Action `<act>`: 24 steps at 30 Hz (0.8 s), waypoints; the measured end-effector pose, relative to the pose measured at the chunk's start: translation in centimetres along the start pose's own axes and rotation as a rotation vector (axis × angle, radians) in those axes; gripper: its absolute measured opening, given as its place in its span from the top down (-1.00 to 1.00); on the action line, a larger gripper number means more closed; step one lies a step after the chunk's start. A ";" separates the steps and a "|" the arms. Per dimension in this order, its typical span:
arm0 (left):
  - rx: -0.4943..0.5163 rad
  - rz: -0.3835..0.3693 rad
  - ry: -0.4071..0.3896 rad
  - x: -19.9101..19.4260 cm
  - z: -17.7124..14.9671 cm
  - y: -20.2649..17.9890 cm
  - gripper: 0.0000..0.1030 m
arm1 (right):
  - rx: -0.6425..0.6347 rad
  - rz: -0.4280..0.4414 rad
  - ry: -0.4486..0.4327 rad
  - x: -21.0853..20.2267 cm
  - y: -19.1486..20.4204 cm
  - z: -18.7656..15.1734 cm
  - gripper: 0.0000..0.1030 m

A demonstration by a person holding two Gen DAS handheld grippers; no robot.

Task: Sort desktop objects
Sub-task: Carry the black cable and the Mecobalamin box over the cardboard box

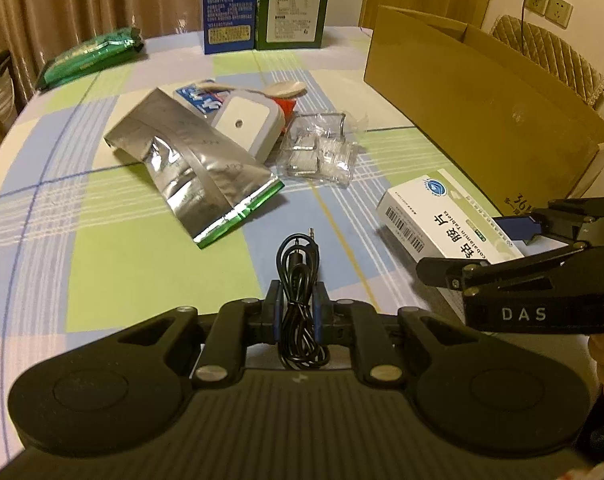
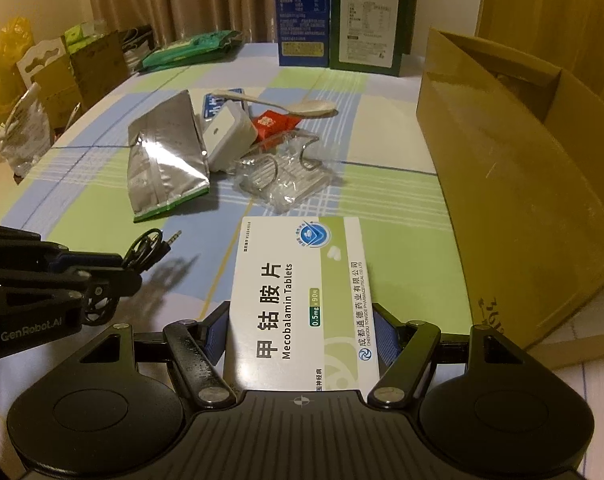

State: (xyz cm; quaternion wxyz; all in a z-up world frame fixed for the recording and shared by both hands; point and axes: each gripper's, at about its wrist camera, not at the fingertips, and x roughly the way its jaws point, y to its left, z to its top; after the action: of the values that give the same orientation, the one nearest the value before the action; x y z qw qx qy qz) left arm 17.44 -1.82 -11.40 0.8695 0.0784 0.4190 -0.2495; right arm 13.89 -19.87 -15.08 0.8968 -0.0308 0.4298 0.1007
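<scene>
**Both grippers loaded: a cable on the left, a tablet box on the right**

The left gripper (image 1: pixel 296 300) has its jaws clamped on a coiled black cable (image 1: pixel 298 264), which it pinches across the middle of the bundle. The cable looks light and limp; its loops and two plug ends stick out past the pads and can sag or snag, so a grip across all strands at the centre suits it best.

The right gripper (image 2: pixel 300 332) has its jaws closed on the long sides of a white and green tablet box (image 2: pixel 302 296), held near its back end, with the front reaching out over the table. The box is thin cardboard, light and fairly stiff, though a hard squeeze could dent its walls.

The table (image 1: pixel 102 216) wears a checked cloth of green, blue and white, soft enough to wrinkle under a dragged item. Near the centre lie a silver foil pouch (image 1: pixel 190 160), a white plug-in device (image 1: pixel 246 124) and a clear plastic packet (image 1: pixel 321 152). An open cardboard carton (image 2: pixel 513 184) stands on the right edge, probably the place for sorted items. Curtains hang behind, and the light is dim and yellowish.
</scene>
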 end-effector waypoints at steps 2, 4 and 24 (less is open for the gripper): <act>-0.014 0.008 -0.012 -0.7 0.1 -0.3 0.79 | 0.003 0.008 -0.002 -0.8 0.3 -0.1 -0.32; -0.031 0.016 -0.021 -1.5 0.0 -0.6 0.79 | 0.003 0.009 -0.010 -1.7 0.4 -0.2 -0.32; -0.087 0.018 -0.084 -8.5 1.2 -6.1 0.79 | 0.035 -0.072 -0.169 -12.6 -1.7 1.3 -0.32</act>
State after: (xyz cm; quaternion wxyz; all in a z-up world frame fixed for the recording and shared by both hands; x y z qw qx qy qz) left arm 10.77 -4.37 -3.67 0.8910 0.0337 0.3921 -0.2262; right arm 7.54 -23.28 -4.58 0.9333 -0.0217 0.3528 0.0632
